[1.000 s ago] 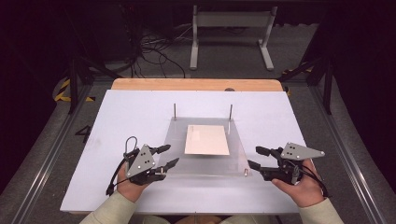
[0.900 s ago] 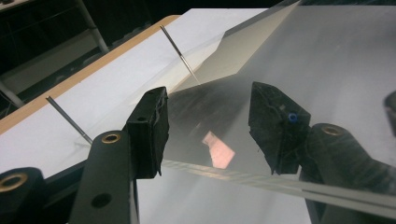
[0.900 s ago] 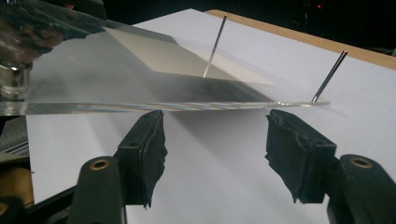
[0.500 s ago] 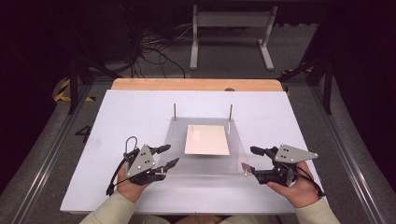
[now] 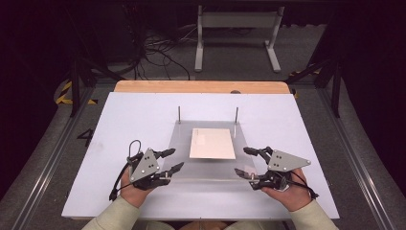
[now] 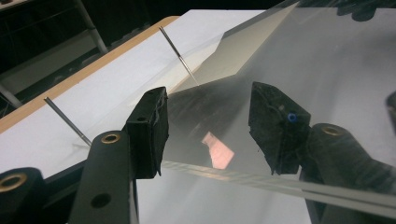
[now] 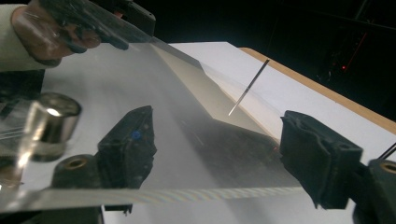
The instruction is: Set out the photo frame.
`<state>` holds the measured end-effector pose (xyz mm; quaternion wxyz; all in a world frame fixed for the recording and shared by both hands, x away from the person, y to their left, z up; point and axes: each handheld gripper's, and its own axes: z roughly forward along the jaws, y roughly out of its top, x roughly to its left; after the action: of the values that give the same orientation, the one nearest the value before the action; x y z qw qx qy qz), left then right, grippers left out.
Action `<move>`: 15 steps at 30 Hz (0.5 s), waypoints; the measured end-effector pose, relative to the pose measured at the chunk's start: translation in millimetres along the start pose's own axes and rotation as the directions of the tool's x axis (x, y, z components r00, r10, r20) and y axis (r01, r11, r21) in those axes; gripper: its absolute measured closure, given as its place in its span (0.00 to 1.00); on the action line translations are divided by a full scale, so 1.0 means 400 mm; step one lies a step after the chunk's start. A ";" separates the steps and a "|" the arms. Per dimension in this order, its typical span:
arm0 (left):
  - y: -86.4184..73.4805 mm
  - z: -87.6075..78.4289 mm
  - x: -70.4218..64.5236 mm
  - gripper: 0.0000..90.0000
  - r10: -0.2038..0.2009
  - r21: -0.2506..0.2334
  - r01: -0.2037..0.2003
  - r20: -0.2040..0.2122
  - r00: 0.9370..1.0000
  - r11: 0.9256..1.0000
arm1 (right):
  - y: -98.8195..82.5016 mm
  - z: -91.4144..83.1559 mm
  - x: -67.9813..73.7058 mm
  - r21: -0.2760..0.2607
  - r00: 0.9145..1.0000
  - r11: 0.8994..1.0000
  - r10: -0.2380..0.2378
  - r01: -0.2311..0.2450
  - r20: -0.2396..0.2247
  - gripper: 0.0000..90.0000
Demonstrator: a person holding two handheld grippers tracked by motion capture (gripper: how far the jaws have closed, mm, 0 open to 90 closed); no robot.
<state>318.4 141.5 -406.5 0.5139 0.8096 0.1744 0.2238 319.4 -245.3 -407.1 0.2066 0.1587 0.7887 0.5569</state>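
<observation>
1. The left tongs (image 5: 168, 161) stand open astride the near left edge of the clear plate (image 5: 210, 170).
2. The right tongs (image 5: 246, 162), jaws just opening, straddle its near right edge.
3. The plate is transparent and glossy, lying mid-tabletop (image 5: 124, 120), with a white sheet (image 5: 212, 143) at its middle and two thin pins (image 5: 179, 115) at its far edge.

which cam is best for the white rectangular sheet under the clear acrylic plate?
The high view: the white rectangular sheet shows whole, under the clear acrylic plate, between the two thin metal pins. The left gripper view and the right gripper view show it at a slant, dimmed by glare through the plate.
</observation>
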 end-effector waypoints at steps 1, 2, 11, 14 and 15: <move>0.000 0.000 0.000 0.52 0.000 0.000 0.000 0.000 1.000 1.000 | 0.000 0.003 -0.002 0.005 1.000 1.000 -0.001 0.001 -0.002 0.34; 0.000 0.000 0.000 0.52 0.000 0.000 0.000 0.000 1.000 1.000 | -0.001 0.006 -0.002 0.013 1.000 1.000 0.003 -0.003 -0.004 0.39; 0.002 -0.001 0.001 0.53 -0.017 -0.009 0.017 -0.001 1.000 1.000 | -0.001 0.006 -0.009 -0.005 1.000 1.000 -0.020 0.020 0.015 0.54; 0.005 -0.002 0.001 0.53 -0.019 -0.007 0.019 -0.007 1.000 1.000 | 0.004 0.006 -0.007 0.007 0.998 0.999 -0.049 0.049 0.032 0.58; 0.006 -0.003 0.000 0.53 -0.020 -0.006 0.020 -0.008 1.000 1.000 | 0.007 0.006 -0.006 0.012 0.998 0.998 -0.060 0.060 0.036 0.59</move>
<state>318.1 141.4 -403.9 0.5176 0.8054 0.1841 0.2225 322.7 -243.6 -404.9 0.2367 0.1462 0.7923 0.5430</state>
